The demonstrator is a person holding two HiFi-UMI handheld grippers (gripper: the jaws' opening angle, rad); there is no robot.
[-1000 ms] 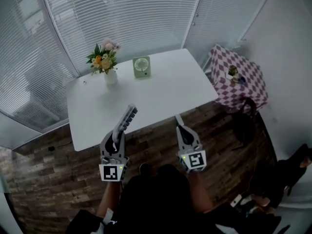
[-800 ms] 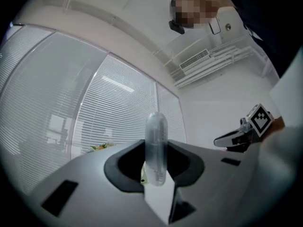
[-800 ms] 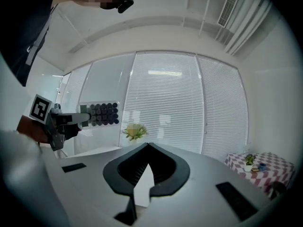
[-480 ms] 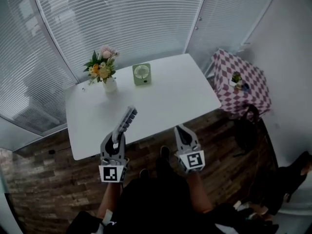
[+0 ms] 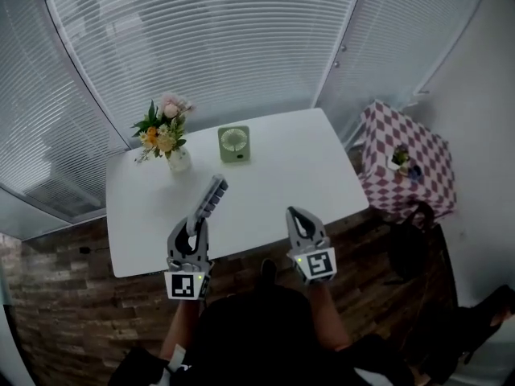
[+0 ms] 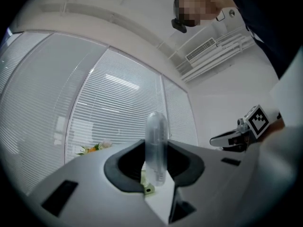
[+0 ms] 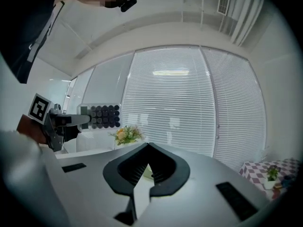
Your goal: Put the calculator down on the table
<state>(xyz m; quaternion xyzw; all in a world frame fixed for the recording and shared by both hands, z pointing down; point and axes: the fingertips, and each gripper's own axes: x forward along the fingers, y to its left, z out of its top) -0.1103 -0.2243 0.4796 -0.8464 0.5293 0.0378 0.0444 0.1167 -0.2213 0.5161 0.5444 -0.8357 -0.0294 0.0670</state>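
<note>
The calculator (image 5: 209,199) is a slim grey slab with dark keys. My left gripper (image 5: 195,223) is shut on its near end, so it sticks out forward over the near edge of the white table (image 5: 273,185). The left gripper view shows the calculator (image 6: 156,126) edge-on and upright between the jaws of the left gripper (image 6: 155,143). My right gripper (image 5: 293,215) hovers beside it at the table's front edge, shut and empty. The right gripper view shows the right gripper (image 7: 147,145) with its tips touching, and the calculator (image 7: 103,116) at the left.
A vase of flowers (image 5: 166,138) and a small green fan (image 5: 233,144) stand at the back of the table. Blinds cover the windows behind. A small table with a checkered cloth (image 5: 406,167) is at the right. Wood floor lies below.
Both grippers and the person have moved forward, from over the floor to the table's near edge. The calculator stays held in the left gripper. The right gripper stays shut.
</note>
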